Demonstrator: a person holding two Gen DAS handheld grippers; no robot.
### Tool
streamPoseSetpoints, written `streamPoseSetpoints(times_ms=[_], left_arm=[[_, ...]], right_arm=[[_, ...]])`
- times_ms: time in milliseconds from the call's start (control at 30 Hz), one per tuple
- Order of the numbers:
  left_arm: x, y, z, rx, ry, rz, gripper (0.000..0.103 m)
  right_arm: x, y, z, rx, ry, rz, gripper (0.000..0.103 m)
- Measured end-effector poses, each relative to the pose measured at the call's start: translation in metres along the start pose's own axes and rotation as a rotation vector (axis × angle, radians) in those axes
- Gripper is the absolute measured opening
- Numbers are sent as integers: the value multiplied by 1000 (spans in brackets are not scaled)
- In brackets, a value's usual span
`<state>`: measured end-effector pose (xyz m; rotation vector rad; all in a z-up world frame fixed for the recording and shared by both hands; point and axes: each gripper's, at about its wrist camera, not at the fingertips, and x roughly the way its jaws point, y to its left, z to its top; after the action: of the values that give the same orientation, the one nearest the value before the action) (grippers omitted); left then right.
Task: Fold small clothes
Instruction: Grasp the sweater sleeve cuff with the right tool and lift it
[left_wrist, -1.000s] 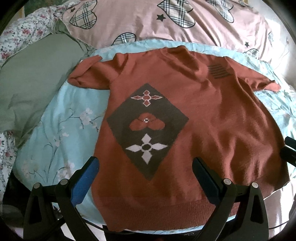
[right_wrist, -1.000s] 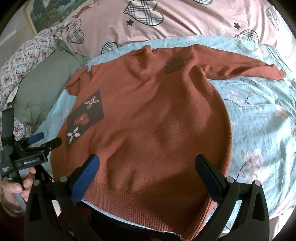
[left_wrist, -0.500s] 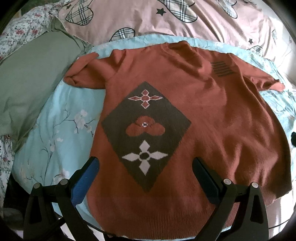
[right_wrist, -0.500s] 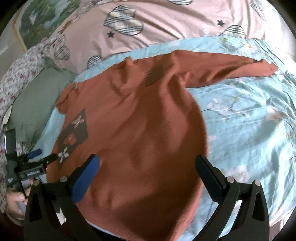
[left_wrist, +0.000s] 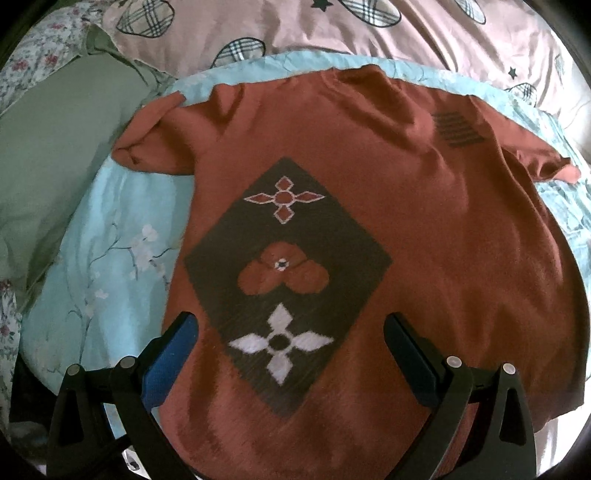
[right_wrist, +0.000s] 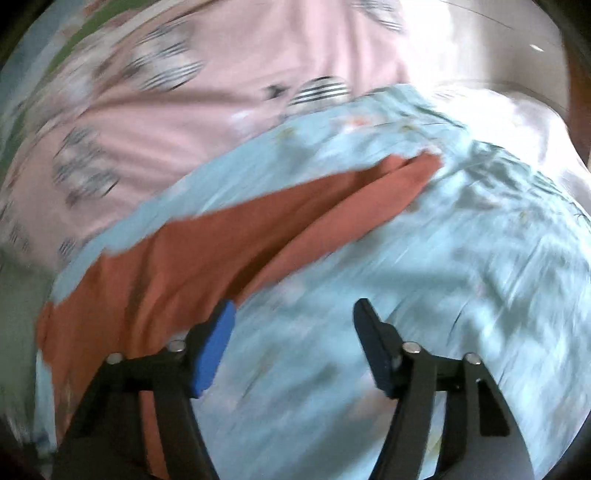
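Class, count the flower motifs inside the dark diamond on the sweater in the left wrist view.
3, stacked in a column: a red cross-shaped flower at the top, a red three-petal flower in the middle, a white four-petal flower at the bottom.

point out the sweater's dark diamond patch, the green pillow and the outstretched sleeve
dark diamond patch (left_wrist: 288, 284), left wrist view, on its middle beside the red flower.
green pillow (left_wrist: 55, 177), left wrist view, on its flat face.
outstretched sleeve (right_wrist: 332, 206), right wrist view, midway along its length.
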<state>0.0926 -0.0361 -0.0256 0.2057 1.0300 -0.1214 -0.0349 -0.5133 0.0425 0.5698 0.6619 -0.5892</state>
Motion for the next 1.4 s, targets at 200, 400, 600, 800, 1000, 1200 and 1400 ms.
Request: streamPoseSetpoints(times_ms=[200,400,600,800,1000,1200,1400], left_arm=[[18,-15,11,12,31,-15,101],[34,-32,13,51,77,-6,101],[39,-38,13,68,89,-10,101],[38,-36,13,62,73,-34,101],[30,-28,9,31,45,-67,101],[27,0,16,-36,14,-130,101],[28,40,23,-163,-18,-223,101]], right_arm=[[62,-57,69,168,2,-59,52],[113,-78,90,245,70,-42,27],[87,-73,82,219,-7,14,6],[69,8,75,102,4,229,6],[79,156,40,-47,120,506,6],[103,295,-24,-171,272,710,6],[115,374,-92,-238,417,887,6]])
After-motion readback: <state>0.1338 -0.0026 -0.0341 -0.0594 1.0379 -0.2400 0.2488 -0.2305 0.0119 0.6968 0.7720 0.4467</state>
